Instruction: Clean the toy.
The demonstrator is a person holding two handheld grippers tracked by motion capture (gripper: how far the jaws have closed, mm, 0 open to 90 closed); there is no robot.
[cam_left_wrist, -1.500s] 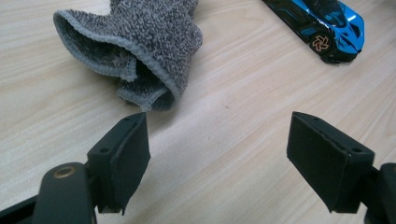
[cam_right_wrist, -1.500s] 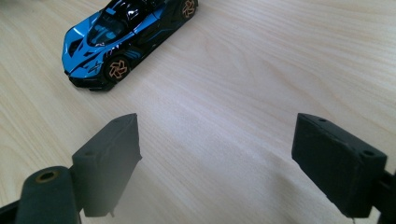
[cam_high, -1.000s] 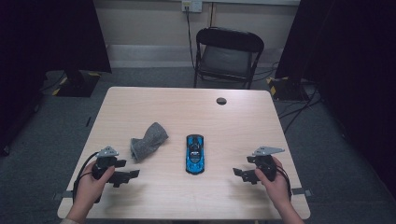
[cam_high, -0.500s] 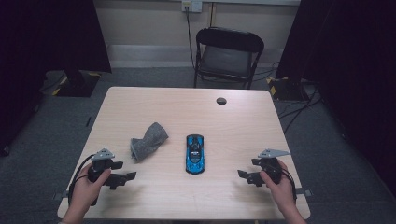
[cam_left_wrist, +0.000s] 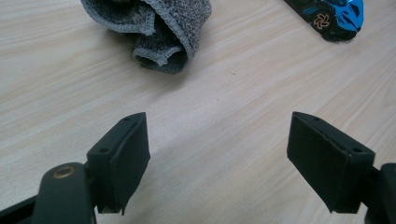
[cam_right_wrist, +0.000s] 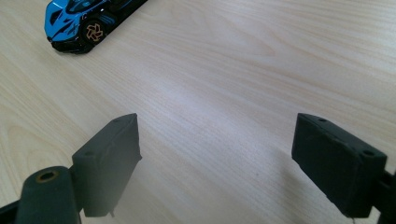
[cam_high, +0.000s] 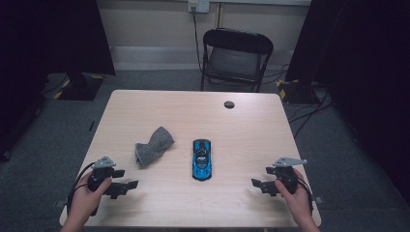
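Both tools, left tool (cam_high: 126, 183) and right tool (cam_high: 258, 183), are held agape, empty, near the blue toy sports car (cam_high: 201, 159); approach is judged pending, a reach required next.

A light wooden tabletop (cam_high: 251, 125) has a small dark round cap (cam_high: 229, 104) near its far edge. Behind it a black folding chair (cam_high: 235, 57) stands on grey carpet (cam_high: 159, 79), before a pale wall with an outlet (cam_high: 198, 5).
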